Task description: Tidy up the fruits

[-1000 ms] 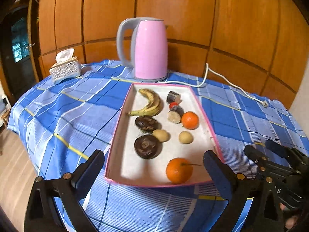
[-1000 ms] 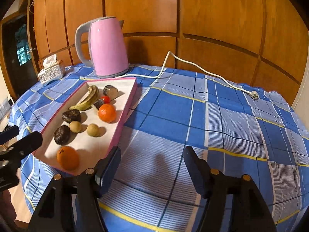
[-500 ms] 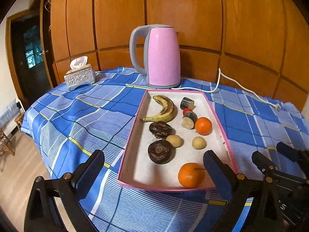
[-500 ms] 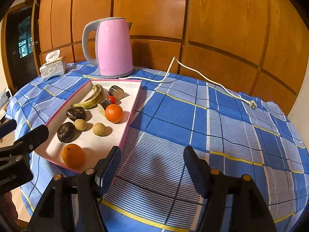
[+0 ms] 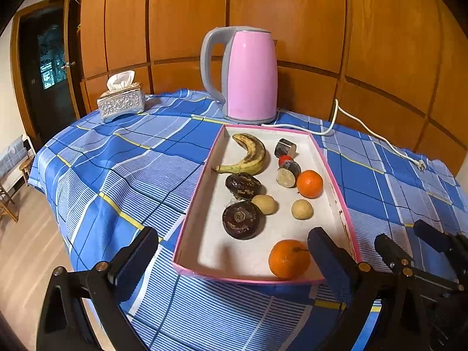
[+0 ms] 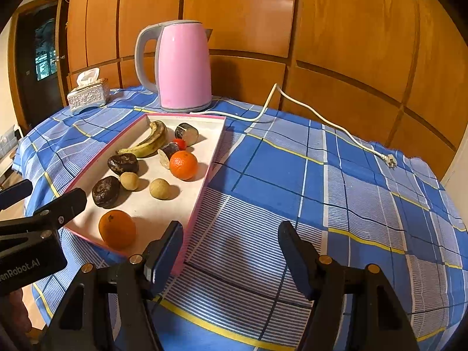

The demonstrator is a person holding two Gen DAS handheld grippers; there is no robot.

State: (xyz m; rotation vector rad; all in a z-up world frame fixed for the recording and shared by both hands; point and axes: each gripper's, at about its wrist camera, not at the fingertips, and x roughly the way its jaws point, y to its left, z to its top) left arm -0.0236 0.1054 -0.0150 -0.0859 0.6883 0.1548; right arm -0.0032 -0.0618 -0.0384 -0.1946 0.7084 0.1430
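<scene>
Fruits are lying loose in the pink-rimmed tray (image 5: 195,204) on the worktop (image 5: 122,158), with none on the cloth outside it. A spotted banana (image 5: 248,155) is sitting at the tray's 11 o'clock, two dark wrinkled fruits (image 5: 242,219) along its left side, two small tan round fruits (image 5: 302,209) near the middle, one orange (image 5: 309,183) at 3 o'clock and a second orange (image 5: 289,259) at 5 o'clock, close to the near rim. A small red fruit (image 5: 285,160) and two dark cut stubs are lying near 1 o'clock.

Over the last second only the cameras have been shifting — both are now seeing the tray from a little farther back and more level, while every fruit is keeping its place. That is giving the task no new sorting; whether this spread is a finished arrangement or one waiting to be grouped, the pictures are not settling.

The left claw (image 5: 231,251) is hanging wide open over the tray's near end, gripping nothing; its right pad is showing just beside the near orange, and contact cannot be told. The right claw (image 6: 231,248) is also spread wide and empty, hovering over bare checked cloth at the tray's 4 o'clock, its left pad just beside the tray's rim. A pink kettle (image 5: 248,76) is standing beyond the tray at 12 o'clock.
</scene>
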